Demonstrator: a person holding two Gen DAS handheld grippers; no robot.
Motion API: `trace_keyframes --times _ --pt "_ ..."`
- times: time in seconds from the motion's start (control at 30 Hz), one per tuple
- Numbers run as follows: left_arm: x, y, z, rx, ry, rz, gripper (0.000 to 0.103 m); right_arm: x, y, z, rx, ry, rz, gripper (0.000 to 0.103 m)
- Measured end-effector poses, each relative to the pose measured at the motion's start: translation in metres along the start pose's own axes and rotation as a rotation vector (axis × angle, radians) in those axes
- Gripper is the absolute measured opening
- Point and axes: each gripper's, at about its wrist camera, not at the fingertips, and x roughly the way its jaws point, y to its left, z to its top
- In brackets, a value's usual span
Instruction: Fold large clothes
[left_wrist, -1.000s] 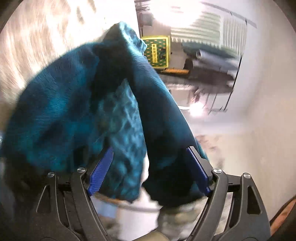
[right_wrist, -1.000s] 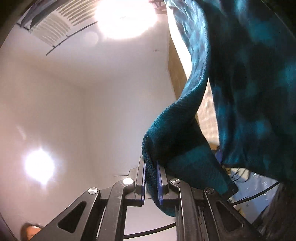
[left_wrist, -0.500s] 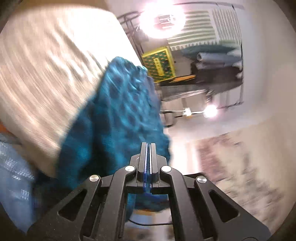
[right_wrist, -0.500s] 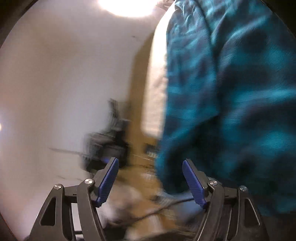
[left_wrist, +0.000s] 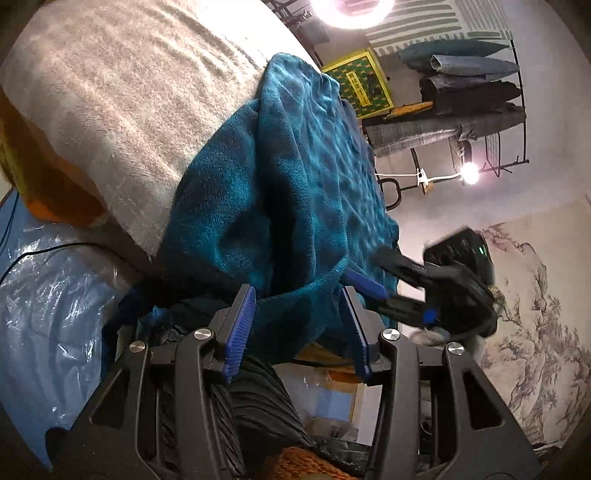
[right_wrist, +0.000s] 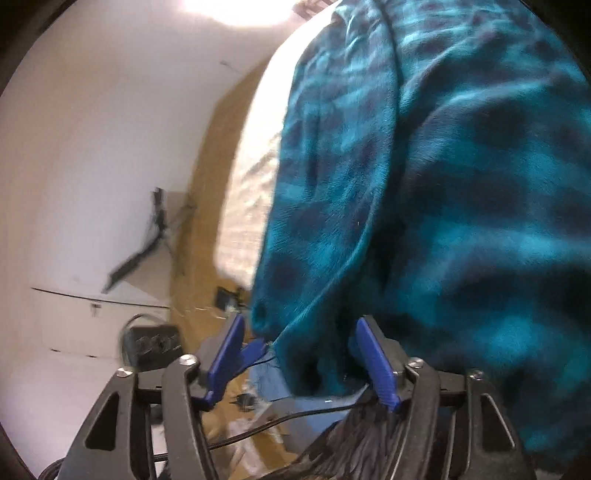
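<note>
A teal fleece garment (left_wrist: 288, 177) with darker blotches lies draped over the edge of a bed and hangs down toward me. My left gripper (left_wrist: 297, 332) sits at its lower hem, its jaws opening, with the hanging fold between the blue pads (left_wrist: 240, 328) but not pinched. In the right wrist view the garment (right_wrist: 443, 203) fills the right side. My right gripper (right_wrist: 301, 356) has its jaws apart and closing, a hanging edge of the cloth between them, unpressed. The right gripper (left_wrist: 373, 269) also shows in the left wrist view, at the garment's right edge.
A beige fuzzy blanket (left_wrist: 129, 92) covers the bed. A blue plastic bag (left_wrist: 55, 314) lies at lower left and a dark pleated cloth (left_wrist: 258, 398) under my left gripper. A rack of folded clothes (left_wrist: 472, 81) stands behind. A black cable (right_wrist: 258, 424) runs below my right gripper.
The left gripper went from wide around the cloth to shut, then opened again at the hem. The right gripper let go of the cloth edge it had pinched. The garment now rests on the bed.
</note>
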Motion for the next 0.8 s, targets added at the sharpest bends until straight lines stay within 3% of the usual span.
trace_keyframes --times 0.03,0.07,0.13,0.27,0.37,0.53,0.63,0.8 --pt "-0.003 -0.002 -0.001 0.01 -0.009 0.01 0.047 0.005 0.004 0.001 -0.012 0.014 -0.033 0.037" --pt "-0.006 -0.005 0.001 0.017 -0.015 0.016 0.047 0.015 0.009 0.006 -0.028 0.037 -0.064 0.008" --pt "-0.016 -0.007 0.001 0.031 -0.033 0.023 0.047 0.013 0.015 0.009 -0.053 0.052 -0.091 0.002" --pt "-0.028 -0.015 0.004 0.063 -0.057 0.037 0.047 -0.042 0.015 0.013 -0.098 -0.065 -0.031 0.002" --pt "-0.017 -0.018 0.007 0.08 -0.032 0.039 0.047 -0.074 -0.017 0.016 -0.036 -0.128 -0.121 0.002" --pt "0.024 -0.029 0.012 0.099 0.029 0.056 0.048 -0.065 -0.042 0.011 -0.028 -0.085 -0.255 0.009" --pt "0.046 -0.033 0.015 0.097 0.054 0.063 0.058 -0.06 -0.039 0.008 -0.095 -0.074 -0.352 0.021" --pt "0.074 -0.042 0.028 0.109 0.047 0.104 0.065 -0.069 -0.051 0.011 -0.078 -0.076 -0.378 0.021"
